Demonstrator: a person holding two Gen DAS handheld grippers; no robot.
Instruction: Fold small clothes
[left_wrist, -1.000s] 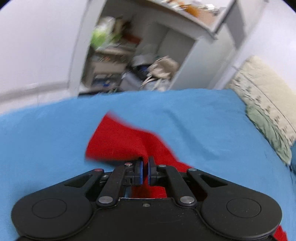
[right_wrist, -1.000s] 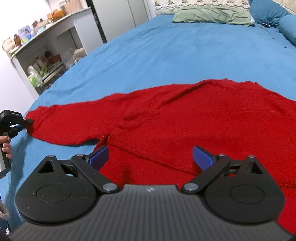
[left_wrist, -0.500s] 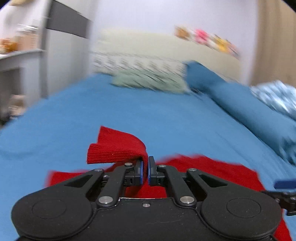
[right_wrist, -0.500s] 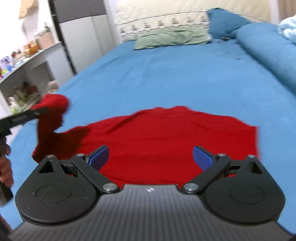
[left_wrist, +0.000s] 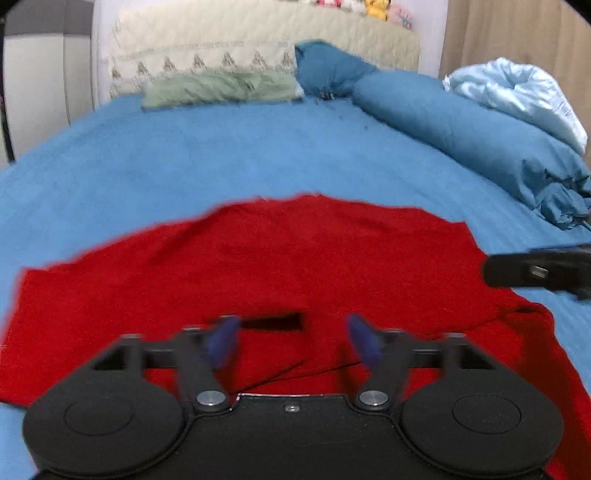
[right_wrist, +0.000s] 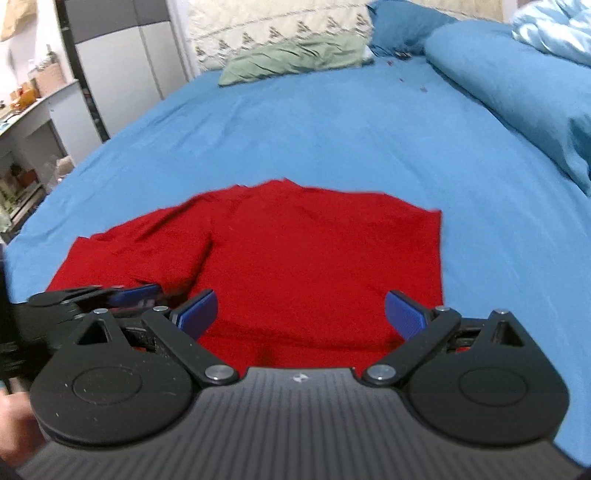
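Two handheld grippers hover low over a red garment (left_wrist: 280, 266) spread on a blue bed (left_wrist: 221, 158). The left gripper (left_wrist: 291, 341) points toward the headboard end, its blue-padded fingers (left_wrist: 221, 341) spread apart and holding nothing, with the red cloth lying beneath them. The right gripper (right_wrist: 299, 314) points the same way, its fingers (right_wrist: 404, 314) also parted wide and empty above the garment's near edge. In the right view the left gripper shows at the left side, just beside the right one (a bare hand (right_wrist: 16, 432) is partly visible at the lower left corner, cut off by the frame). The garment lies near the foot edge of the bed, with a flap folded over on its left part. Its nearest edge is hidden behind both gripper bodies. The left view is blurred, so the cloth's folds there are hard to make out. A green pillow (right_wrist: 295, 59) sits at the headboard end, a blue bolster (left_wrist: 461, 136) along the right edge.
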